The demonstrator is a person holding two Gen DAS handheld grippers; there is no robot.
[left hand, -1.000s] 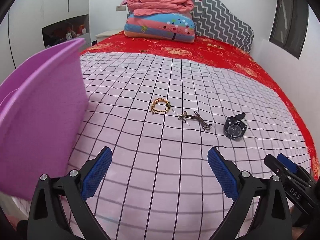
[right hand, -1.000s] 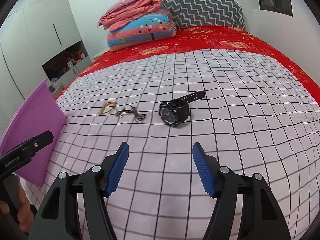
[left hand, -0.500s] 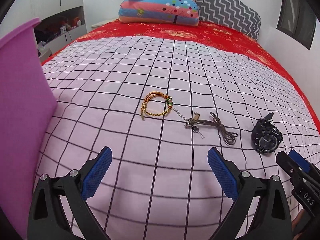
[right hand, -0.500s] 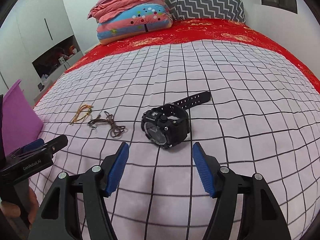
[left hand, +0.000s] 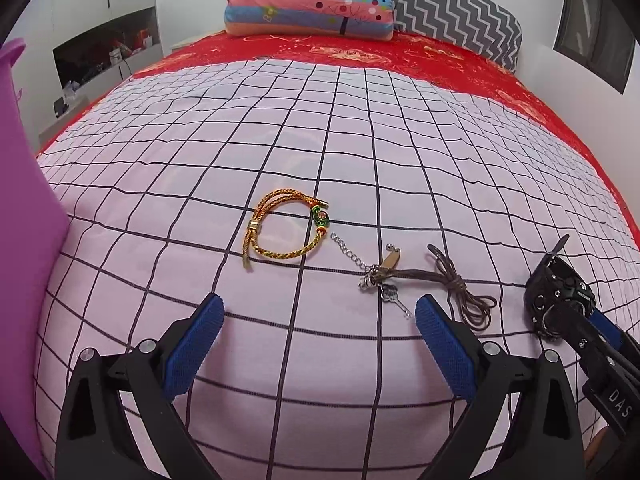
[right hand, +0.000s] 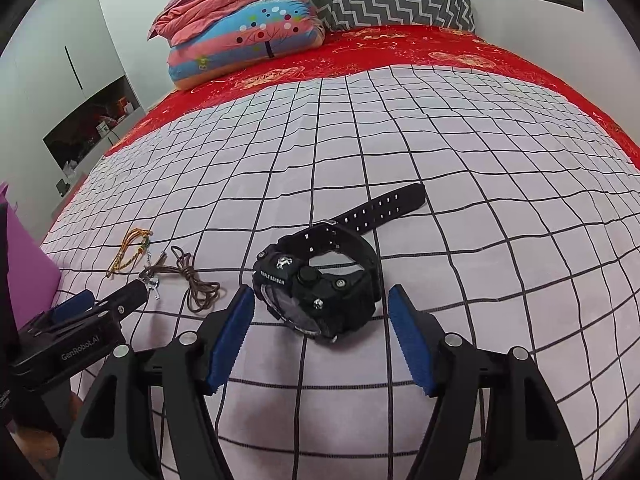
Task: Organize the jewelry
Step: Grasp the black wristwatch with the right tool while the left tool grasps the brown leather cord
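Observation:
An orange braided bracelet with a green bead lies on the checked pink sheet. A brown cord necklace with a silver chain and key charm lies right of it. A black wrist watch lies furthest right; it also shows in the left wrist view. My left gripper is open and empty, just short of the bracelet and necklace. My right gripper is open, its blue pads either side of the watch's near edge, not touching it.
A purple plastic bin stands at the left edge of the bed. A red bedspread, folded quilts and a zigzag pillow lie at the far end. A white wall is to the right.
Both grippers have moved forward and lower toward the jewelry. The watch now sits between the right gripper's pads; the bracelet and necklace are much closer to the left gripper.

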